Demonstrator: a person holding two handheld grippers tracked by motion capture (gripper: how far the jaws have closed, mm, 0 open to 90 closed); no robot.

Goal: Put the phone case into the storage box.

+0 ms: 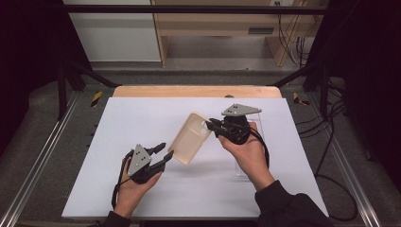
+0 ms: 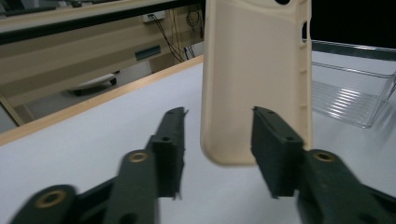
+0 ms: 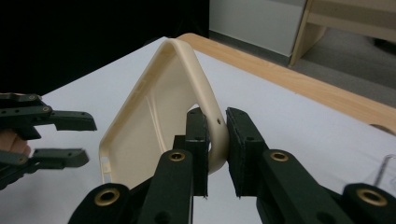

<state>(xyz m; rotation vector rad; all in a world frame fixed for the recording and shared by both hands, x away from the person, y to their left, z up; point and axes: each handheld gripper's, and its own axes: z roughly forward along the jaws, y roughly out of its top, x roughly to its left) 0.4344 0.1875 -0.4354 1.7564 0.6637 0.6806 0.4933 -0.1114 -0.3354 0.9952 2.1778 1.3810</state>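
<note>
A cream phone case point(image 1: 190, 137) hangs tilted above the white table. My right gripper point(image 1: 210, 125) is shut on its upper side rim; in the right gripper view the jaws point(image 3: 215, 119) pinch the case point(image 3: 154, 112) at that rim. My left gripper point(image 1: 166, 150) stands open at the case's lower end. In the left gripper view the case point(image 2: 254, 79) hangs just beyond the gap of that gripper point(image 2: 217, 135), its lower corner between the two fingers, and I cannot tell whether they touch. The left gripper point(image 3: 60, 140) also appears open at the left of the right gripper view.
A clear plastic tray point(image 2: 345, 98) lies on the white table sheet point(image 1: 142, 118) under the right hand, faint in the high view point(image 1: 242, 171). The table's wooden far edge point(image 1: 196, 91) borders a floor with metal frame rails and cables.
</note>
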